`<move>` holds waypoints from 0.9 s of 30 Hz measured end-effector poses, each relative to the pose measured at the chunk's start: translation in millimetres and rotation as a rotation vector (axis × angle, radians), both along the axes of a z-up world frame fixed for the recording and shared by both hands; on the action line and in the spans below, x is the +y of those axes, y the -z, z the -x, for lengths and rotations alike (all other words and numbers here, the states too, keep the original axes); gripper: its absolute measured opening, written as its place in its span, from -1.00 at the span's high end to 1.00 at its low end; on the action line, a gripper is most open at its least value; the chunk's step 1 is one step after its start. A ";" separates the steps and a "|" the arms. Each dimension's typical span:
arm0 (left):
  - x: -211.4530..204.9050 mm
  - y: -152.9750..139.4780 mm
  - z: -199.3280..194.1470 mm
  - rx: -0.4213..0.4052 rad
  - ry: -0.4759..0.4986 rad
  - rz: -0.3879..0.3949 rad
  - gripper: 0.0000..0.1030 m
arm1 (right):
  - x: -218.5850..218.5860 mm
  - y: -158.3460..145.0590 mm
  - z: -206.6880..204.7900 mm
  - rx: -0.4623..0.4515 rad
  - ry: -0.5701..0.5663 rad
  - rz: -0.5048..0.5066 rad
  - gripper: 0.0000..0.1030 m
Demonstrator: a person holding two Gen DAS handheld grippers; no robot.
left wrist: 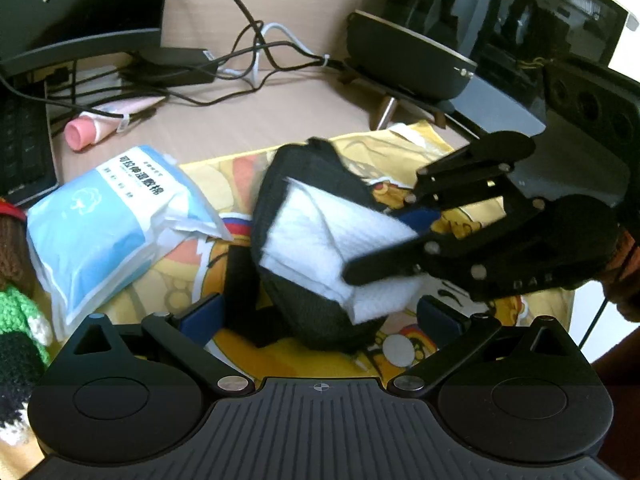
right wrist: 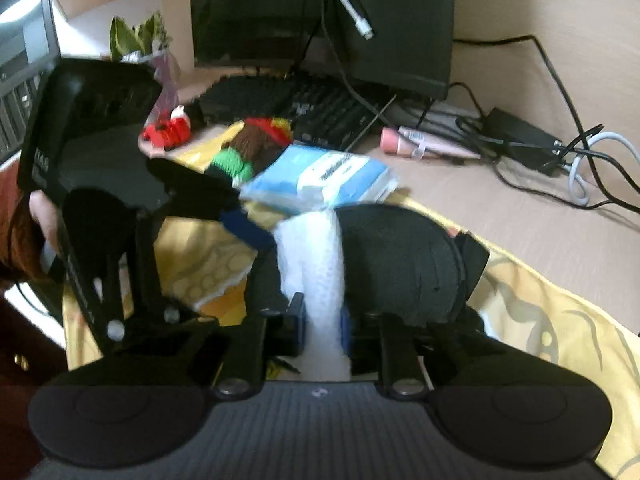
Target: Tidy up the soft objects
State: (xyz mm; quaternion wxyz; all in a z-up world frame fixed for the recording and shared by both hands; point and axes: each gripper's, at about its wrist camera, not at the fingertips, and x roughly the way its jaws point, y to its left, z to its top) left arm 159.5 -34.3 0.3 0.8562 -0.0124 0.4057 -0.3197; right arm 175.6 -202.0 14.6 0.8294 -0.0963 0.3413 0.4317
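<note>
A black mesh pouch lies on a yellow cartoon-print cloth, its mouth stuffed with a folded white cloth. My left gripper is open, one blue pad on each side of the pouch's near end. My right gripper comes in from the right, shut on the white cloth. In the right wrist view, the right gripper pinches the white cloth, which runs over the black pouch. One of the left gripper's pads touches the cloth's far left side.
A blue-and-white cotton pack lies left of the pouch, with a knitted doll beyond it. A pink tube, tangled cables, a keyboard, a monitor and a black appliance crowd the desk's back.
</note>
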 end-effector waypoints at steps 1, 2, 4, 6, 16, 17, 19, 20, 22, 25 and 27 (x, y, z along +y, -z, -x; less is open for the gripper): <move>1.0 0.0 -0.6 0.003 -0.002 0.006 -1.00 | 1.9 -1.1 -0.9 0.010 -0.007 -0.021 0.72; 2.2 0.0 -1.3 0.006 -0.004 0.014 -1.00 | 4.1 -2.2 -1.6 0.020 -0.015 -0.042 0.72; 4.9 0.0 -2.7 0.013 -0.008 0.034 -1.00 | 12.2 -2.6 -1.6 -0.022 -0.032 -0.023 0.72; 7.9 -0.3 -4.2 0.016 -0.019 0.056 -1.00 | 13.7 -1.4 -4.6 -0.085 -0.017 0.020 0.72; 0.5 -4.3 -11.7 -0.018 -0.072 0.061 -1.00 | -63.3 22.7 -43.4 -0.074 0.306 -0.156 0.72; -3.7 -2.8 -14.5 -0.012 -0.086 0.031 -1.00 | -70.6 25.7 -46.8 -0.045 0.319 -0.194 0.72; -11.0 -0.4 -18.5 -0.011 -0.090 -0.012 -1.00 | -80.4 26.8 -49.7 -0.006 0.319 -0.242 0.72; -15.3 -0.2 -19.3 -0.021 -0.089 -0.037 -1.00 | -84.1 25.6 -49.6 -0.001 0.316 -0.258 0.72; -25.4 -1.3 -19.3 -0.040 -0.084 -0.083 -1.00 | -89.5 23.4 -49.0 -0.005 0.319 -0.275 0.72; -41.1 -3.7 -14.0 -0.055 -0.033 -0.113 -1.00 | -95.0 22.2 -48.1 -0.013 0.332 -0.275 0.72; -48.6 -8.0 -10.0 -0.074 0.002 -0.111 -1.00 | -98.2 21.8 -48.1 -0.004 0.332 -0.287 0.72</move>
